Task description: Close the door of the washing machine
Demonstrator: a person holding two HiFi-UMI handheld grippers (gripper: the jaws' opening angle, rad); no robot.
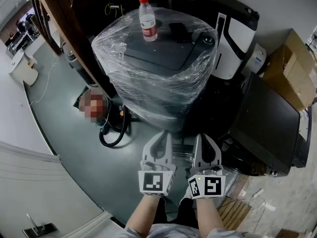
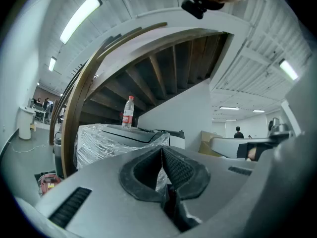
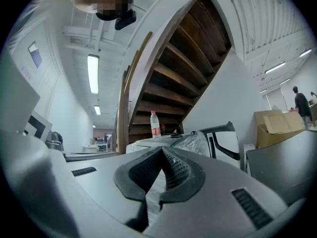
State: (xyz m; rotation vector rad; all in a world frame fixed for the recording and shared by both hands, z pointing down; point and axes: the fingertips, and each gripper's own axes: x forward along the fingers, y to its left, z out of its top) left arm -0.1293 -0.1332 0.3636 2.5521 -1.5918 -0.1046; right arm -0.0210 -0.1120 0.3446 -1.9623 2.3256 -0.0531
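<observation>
The plastic-wrapped washer (image 1: 158, 78) stands just beyond both grippers, slightly left. Its dark top door (image 1: 156, 51) lies flat and looks already down. The left gripper (image 1: 161, 136) and right gripper (image 1: 203, 138) hang side by side, jaws together and empty, with the left marginally nearer. A bottle (image 1: 147, 20) stands at the top's far left.

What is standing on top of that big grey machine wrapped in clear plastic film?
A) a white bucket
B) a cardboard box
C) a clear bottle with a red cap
C: the clear bottle with a red cap stands upright on the lid of the film-wrapped grey machine.
</observation>
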